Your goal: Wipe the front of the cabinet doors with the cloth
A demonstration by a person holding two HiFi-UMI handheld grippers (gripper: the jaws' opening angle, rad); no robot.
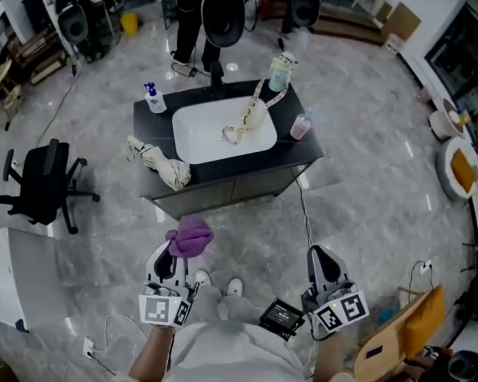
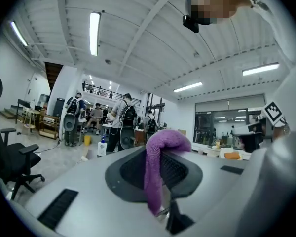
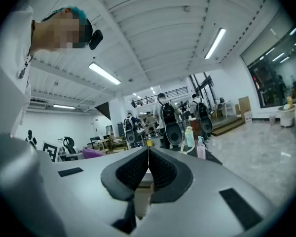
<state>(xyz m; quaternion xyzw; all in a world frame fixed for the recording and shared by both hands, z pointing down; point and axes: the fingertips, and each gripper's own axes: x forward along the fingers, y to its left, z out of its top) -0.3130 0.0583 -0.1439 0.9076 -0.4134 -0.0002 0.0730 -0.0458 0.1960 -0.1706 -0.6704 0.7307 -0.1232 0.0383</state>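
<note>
One purple cloth (image 1: 190, 235) sits bunched at the tip of the left hand-held gripper (image 1: 175, 256), just below the middle of the head view. The left gripper view shows its jaws clamped on the cloth, with one fold draped over and down between the pads. The cabinet doors (image 1: 211, 192) lie straight up the frame from it, under the black counter (image 1: 155, 126) with the white basin (image 1: 199, 138). Their front runs left to right across the picture, rising a little toward the right. A stretch of grey floor (image 1: 247, 237) separates cloth and doors, so nothing touches yet.

The left hand-held gripper is the nearer one and lines up roughly with the left door. As a judgement, the coming move is a reach forward and down to press the cloth flat on that face, then strokes along its length.

At the lower right, the right hand-held gripper (image 1: 319, 255) has its jaws closed together with nothing between them. It stands off to the right of the cabinet's corner. A beige rag (image 1: 166, 165) hangs over the counter's front left edge, above the doors.
</note>
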